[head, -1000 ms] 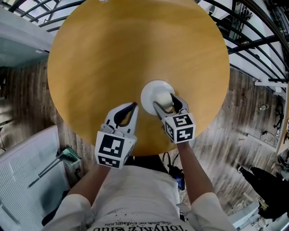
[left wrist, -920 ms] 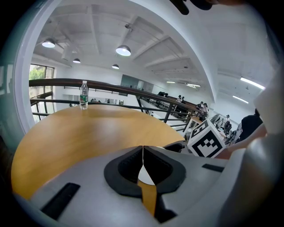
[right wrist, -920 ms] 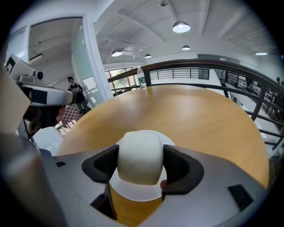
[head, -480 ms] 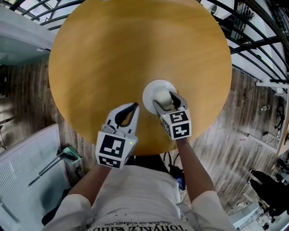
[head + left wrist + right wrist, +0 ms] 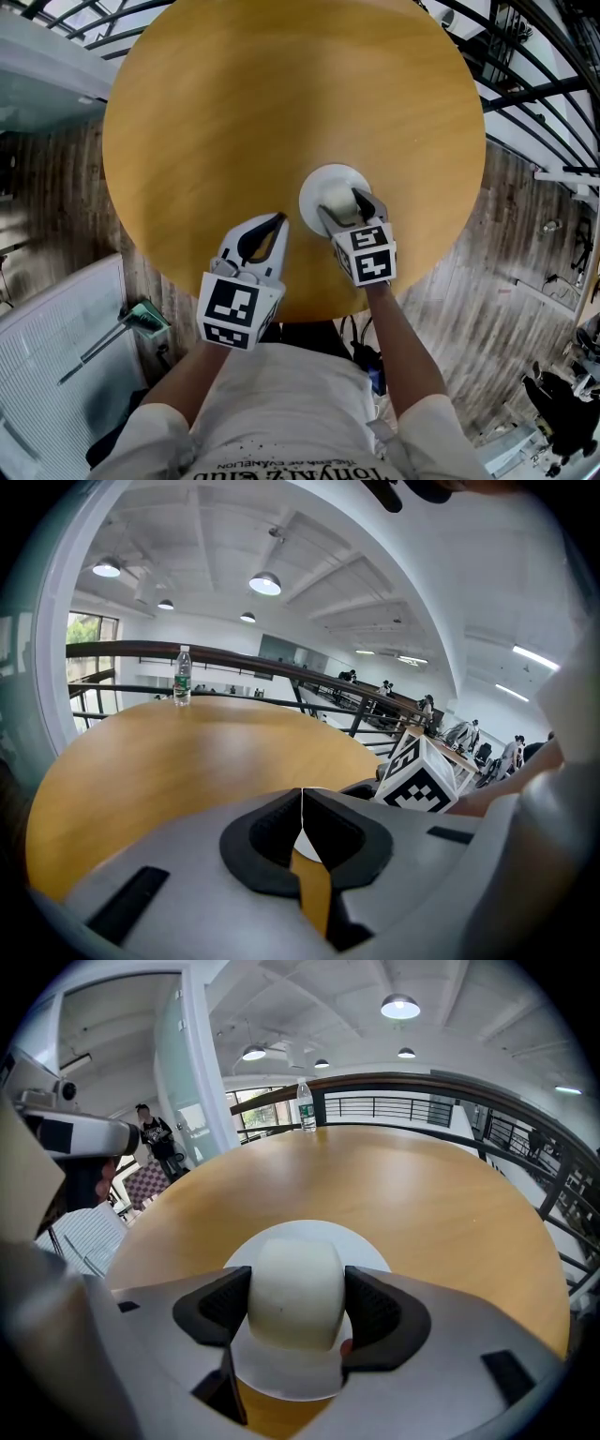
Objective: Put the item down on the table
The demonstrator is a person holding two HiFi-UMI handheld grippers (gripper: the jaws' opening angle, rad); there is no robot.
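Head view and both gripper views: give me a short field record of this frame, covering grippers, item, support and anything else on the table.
right gripper: shut on the cream rounded item, one jaw on each side
white disc: directly under the item; contact unclear
round wooden table: disc sits toward the person's side
left gripper: shut, empty, above the table's near edge
water bottle: upright at the far edge

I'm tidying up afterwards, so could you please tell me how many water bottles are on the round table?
1. The water bottle stands upright at the far edge of the table, by the railing. No other shows, though the near edge is partly hidden.
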